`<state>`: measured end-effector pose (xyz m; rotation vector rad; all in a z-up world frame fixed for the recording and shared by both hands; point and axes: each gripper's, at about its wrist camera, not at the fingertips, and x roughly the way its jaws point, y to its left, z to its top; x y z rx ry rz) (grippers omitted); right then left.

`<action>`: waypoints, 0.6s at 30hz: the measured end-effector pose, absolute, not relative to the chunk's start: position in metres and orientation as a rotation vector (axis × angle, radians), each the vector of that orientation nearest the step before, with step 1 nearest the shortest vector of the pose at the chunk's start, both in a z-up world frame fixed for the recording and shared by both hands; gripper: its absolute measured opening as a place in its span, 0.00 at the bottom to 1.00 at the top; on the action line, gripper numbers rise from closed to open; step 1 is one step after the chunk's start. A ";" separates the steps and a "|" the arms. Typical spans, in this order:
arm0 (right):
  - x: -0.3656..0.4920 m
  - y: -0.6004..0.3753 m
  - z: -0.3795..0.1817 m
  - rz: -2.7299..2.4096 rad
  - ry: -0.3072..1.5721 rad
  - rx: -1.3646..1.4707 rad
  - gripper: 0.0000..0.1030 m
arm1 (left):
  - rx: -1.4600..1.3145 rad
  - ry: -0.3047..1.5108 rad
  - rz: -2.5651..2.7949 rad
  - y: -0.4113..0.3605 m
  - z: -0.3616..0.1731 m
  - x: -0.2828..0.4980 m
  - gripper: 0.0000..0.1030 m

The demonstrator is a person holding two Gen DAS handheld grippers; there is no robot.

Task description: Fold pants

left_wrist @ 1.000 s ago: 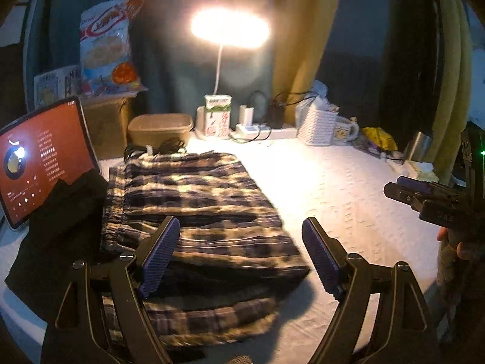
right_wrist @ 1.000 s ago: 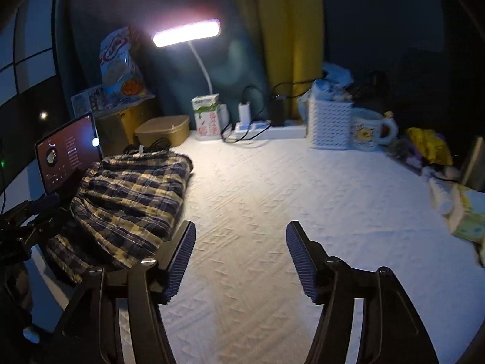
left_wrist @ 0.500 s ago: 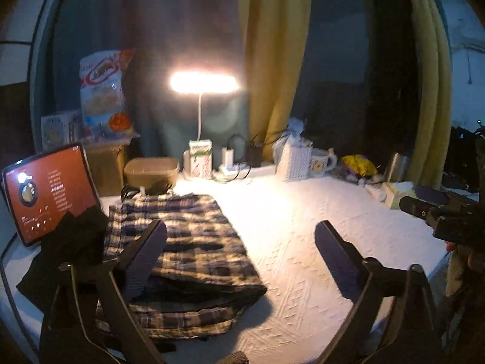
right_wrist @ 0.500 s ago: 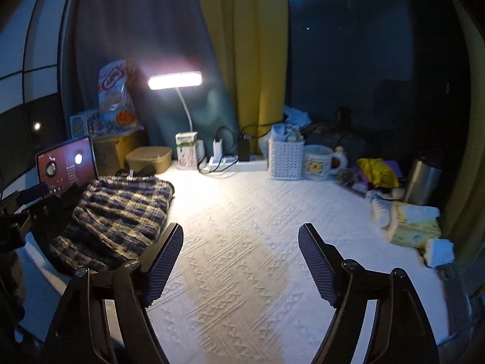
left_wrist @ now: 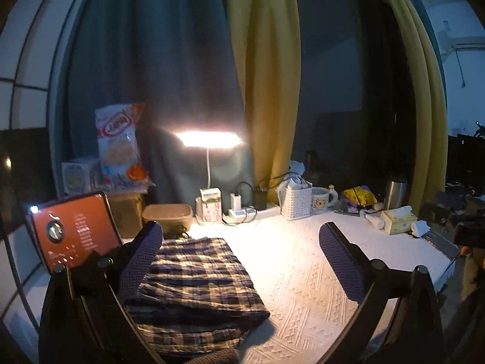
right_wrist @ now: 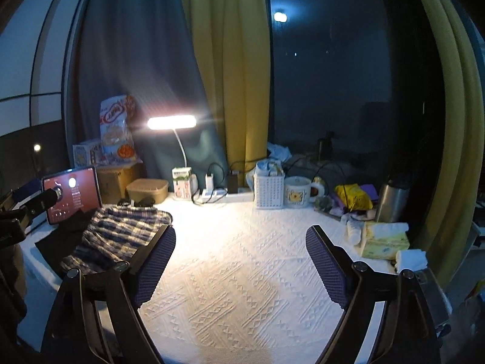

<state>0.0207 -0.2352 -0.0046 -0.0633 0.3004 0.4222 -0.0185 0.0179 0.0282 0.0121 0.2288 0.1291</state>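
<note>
Over the last second both grippers have lifted back from the folded blue-and-cream plaid cotton pants (left_wrist: pixel 194 285), which lie in one flat stack at the left of the white textured tabletop (left_wrist: pixel 303 273), so the folding looks finished. Counted left to right: one pair of pants, then two grippers, the left gripper (left_wrist: pixel 239 261) and the right gripper (right_wrist: pixel 241 261), each spread wide and holding nothing.

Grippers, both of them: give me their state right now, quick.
Left gripper: jaws wide open, holding nothing, above the folded plaid pants.
Right gripper: jaws wide open, holding nothing, over the white tablecloth.
</note>
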 end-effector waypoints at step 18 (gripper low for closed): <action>-0.022 -0.246 0.034 0.403 0.194 -0.080 0.97 | 0.026 0.138 0.138 0.000 0.050 -0.046 0.99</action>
